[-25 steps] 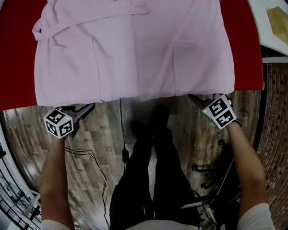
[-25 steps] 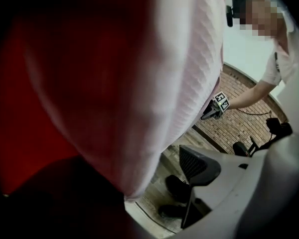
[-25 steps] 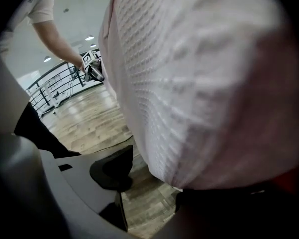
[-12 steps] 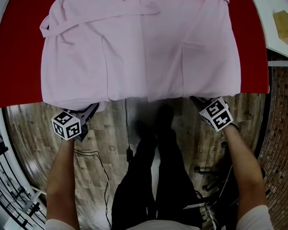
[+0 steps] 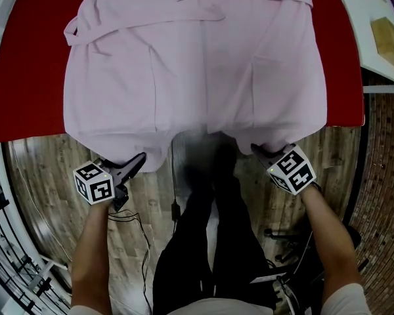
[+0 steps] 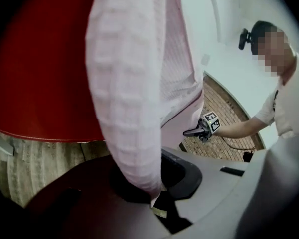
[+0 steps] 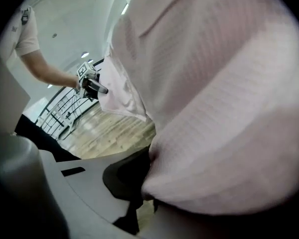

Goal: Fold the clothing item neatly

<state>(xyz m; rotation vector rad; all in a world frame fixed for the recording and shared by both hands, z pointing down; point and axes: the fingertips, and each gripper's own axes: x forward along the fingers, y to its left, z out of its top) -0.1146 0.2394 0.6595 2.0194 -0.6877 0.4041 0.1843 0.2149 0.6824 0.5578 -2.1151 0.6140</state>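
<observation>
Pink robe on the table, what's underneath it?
A red table surface shows on both sides of the robe. The robe's near hem reaches past the table edge, over wooden floor. Whatever lies beneath the fabric's middle is covered.

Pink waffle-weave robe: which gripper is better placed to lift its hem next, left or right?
Probably neither alone: the left gripper pinches the pink waffle-weave robe's left hem corner, the right gripper its right corner, both off the red table's edge; both jaws have just been closing on fabric.

There is one pink robe (image 5: 197,77), one red table (image 5: 26,77), one wooden block (image 5: 389,37), and two grippers: left gripper (image 5: 141,157), right gripper (image 5: 255,149).
</observation>
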